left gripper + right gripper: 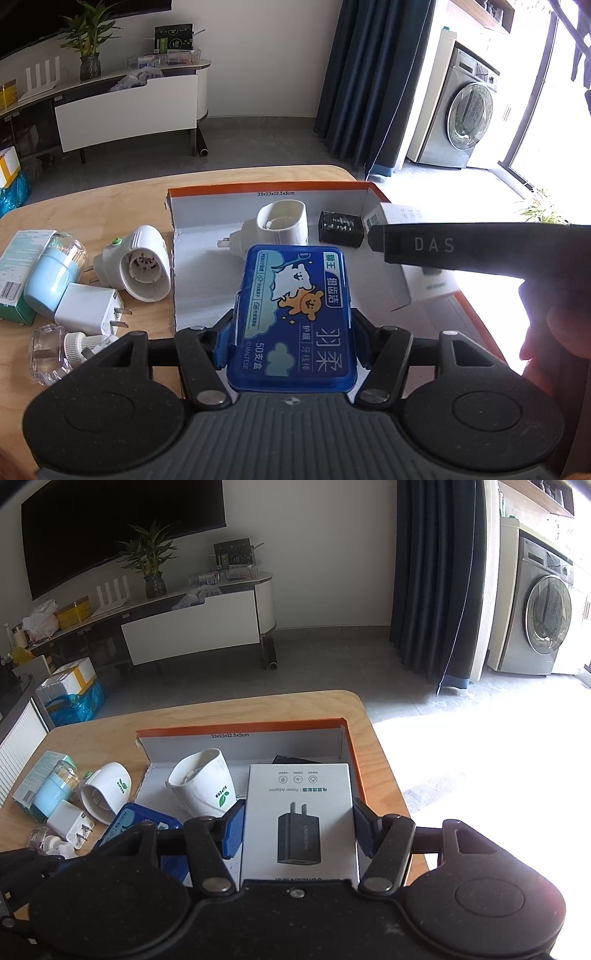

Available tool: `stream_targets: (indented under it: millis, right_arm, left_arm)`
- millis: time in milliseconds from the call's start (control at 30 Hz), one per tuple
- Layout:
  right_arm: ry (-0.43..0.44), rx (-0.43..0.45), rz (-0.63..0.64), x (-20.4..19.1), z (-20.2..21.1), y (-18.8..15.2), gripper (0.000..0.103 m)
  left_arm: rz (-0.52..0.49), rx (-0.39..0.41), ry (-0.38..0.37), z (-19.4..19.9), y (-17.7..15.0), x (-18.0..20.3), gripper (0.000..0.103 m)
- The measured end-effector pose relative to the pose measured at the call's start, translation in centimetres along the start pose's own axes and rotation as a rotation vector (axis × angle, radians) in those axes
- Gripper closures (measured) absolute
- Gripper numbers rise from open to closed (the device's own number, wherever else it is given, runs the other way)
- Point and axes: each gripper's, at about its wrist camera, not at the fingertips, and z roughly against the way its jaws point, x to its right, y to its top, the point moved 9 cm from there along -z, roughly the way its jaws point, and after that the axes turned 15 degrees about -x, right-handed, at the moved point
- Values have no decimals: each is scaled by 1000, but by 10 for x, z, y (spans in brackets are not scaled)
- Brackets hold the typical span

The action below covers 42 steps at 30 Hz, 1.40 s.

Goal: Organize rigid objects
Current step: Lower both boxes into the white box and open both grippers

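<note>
A: Looking at both grippers, what does each one carry?

B: The left gripper (291, 343) has its fingers pressed on a flat blue plastic floss-pick case (295, 317) and holds it over the near part of the open orange-edged cardboard box (266, 186). The right gripper (299, 827) is clamped on a white power-adapter carton with a black charger picture (299, 812), at the 3 o'clock side of the same box.

A: What is already inside?

B: I see a white plug-in vaporizer with a hollow round top (282, 225) near 12 o'clock, and a small black block (340, 229) at about 1 o'clock of the box floor.

A: And what is left outside?

B: At 9 o'clock on the wooden table (110, 199) lie a second white vaporizer (138, 267), a white wall charger with two prongs (90, 308), a pale blue jar with a clear lid (53, 275), a green-white carton (20, 273) and a clear small bottle (53, 352). I judge the task is perhaps near half done: two pieces sit inside, two are ready to be put down, five wait.
</note>
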Motion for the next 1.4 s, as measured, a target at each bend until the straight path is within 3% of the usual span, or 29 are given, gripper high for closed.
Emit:
stream_targets:
  millis: [400, 467, 500, 867, 1400]
  right_arm:
    - [-5, 98, -90, 26, 38, -7, 27]
    - [-2, 101, -98, 28, 43, -9, 26]
    - [-2, 103, -98, 29, 45, -11, 26]
    - [18, 88, -84, 13, 57, -29, 21]
    - [60, 67, -35, -23, 67, -47, 17]
  left_arm:
    - [-6, -34, -17, -15, 5, 7, 40]
    - [-17, -33, -41, -15, 5, 11, 25]
    - [-18, -23, -35, -12, 4, 11, 22]
    - [32, -4, 42, 25, 1, -10, 12]
    - [81, 17, 93, 57, -18, -49, 12]
